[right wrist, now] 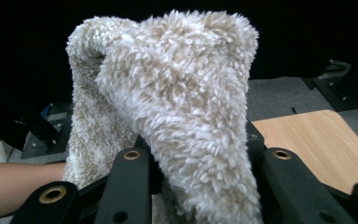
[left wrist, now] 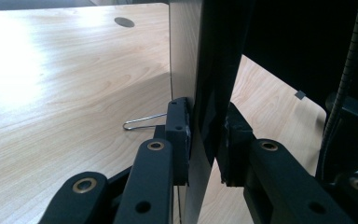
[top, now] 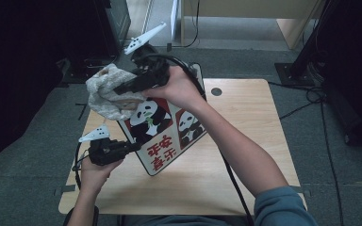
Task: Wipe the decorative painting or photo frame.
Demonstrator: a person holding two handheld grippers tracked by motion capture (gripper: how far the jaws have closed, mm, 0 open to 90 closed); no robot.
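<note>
Fluffy cloth hangs clamped in right tongs; left tongs pinch the board.

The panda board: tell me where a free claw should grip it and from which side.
Grip the panda board on its bare right-hand edge, coming in from the right. It stands tilted on the table; the left claw clamps its left edge, and the right claw holds the fluffy cloth at its top.

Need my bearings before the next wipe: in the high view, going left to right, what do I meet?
Left gripper clamping the board's edge → fluffy cloth in the right gripper → panda sign board → round hole in the table.
</note>
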